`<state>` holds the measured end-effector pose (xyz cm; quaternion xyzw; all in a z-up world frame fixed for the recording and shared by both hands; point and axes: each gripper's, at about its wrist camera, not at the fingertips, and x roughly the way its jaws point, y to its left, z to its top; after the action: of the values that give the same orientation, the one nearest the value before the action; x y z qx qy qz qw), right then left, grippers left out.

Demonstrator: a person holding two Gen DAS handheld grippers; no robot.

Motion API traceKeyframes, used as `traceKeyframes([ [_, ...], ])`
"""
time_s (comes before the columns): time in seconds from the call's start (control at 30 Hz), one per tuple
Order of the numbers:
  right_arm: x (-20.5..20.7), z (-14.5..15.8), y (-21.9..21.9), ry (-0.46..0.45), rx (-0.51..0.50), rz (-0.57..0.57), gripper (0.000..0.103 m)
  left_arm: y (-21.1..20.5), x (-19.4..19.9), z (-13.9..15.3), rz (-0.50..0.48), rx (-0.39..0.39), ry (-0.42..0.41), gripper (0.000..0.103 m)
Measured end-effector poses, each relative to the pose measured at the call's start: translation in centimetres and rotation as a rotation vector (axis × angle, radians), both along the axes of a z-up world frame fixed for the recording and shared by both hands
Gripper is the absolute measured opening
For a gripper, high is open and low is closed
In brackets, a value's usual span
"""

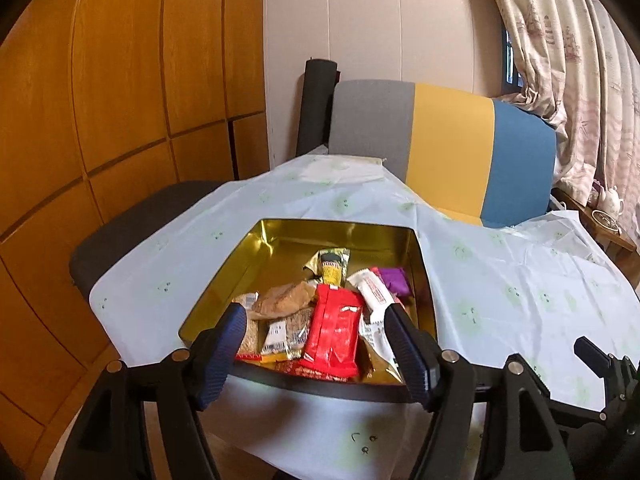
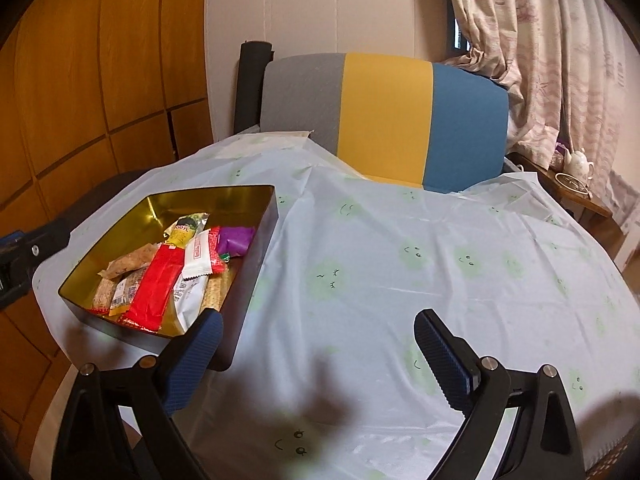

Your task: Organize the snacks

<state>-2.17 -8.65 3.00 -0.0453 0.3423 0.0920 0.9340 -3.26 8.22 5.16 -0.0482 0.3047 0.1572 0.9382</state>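
Note:
A gold-lined tin box sits on the table and holds several snacks. Among them are a red wrapped bar, a white bar, a purple packet, a green-yellow packet and brown cereal bars. My left gripper is open and empty, hovering over the box's near edge. My right gripper is open and empty over the bare tablecloth, to the right of the box.
A pale blue tablecloth with green smiley prints covers the table. A grey, yellow and blue chair back stands behind it. A wooden wardrobe is on the left, curtains and a teapot on the right.

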Motion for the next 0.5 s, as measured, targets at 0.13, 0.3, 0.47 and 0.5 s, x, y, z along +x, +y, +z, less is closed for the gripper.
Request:
traceKeyframes([
  [0.13, -0.2, -0.2, 0.2, -0.003, -0.001, -0.003, 0.098, 0.2, 0.0, -0.5, 0.007, -0.005, 0.018, 0.072],
  [0.3, -0.4, -0.2, 0.9, -0.009, -0.009, 0.012, 0.098, 0.7, -0.4, -0.7, 0.018, 0.003, 0.015, 0.072],
  [0.47, -0.6, -0.6, 2.3, -0.005, -0.03, 0.037, 0.098, 1.7, -0.7, -0.8, 0.04, 0.003, 0.013, 0.072],
  [0.5, -0.7, -0.6, 2.4, -0.006, -0.031, 0.04, 0.098, 1.9, -0.7, -0.9, 0.043, 0.003, 0.018, 0.072],
])
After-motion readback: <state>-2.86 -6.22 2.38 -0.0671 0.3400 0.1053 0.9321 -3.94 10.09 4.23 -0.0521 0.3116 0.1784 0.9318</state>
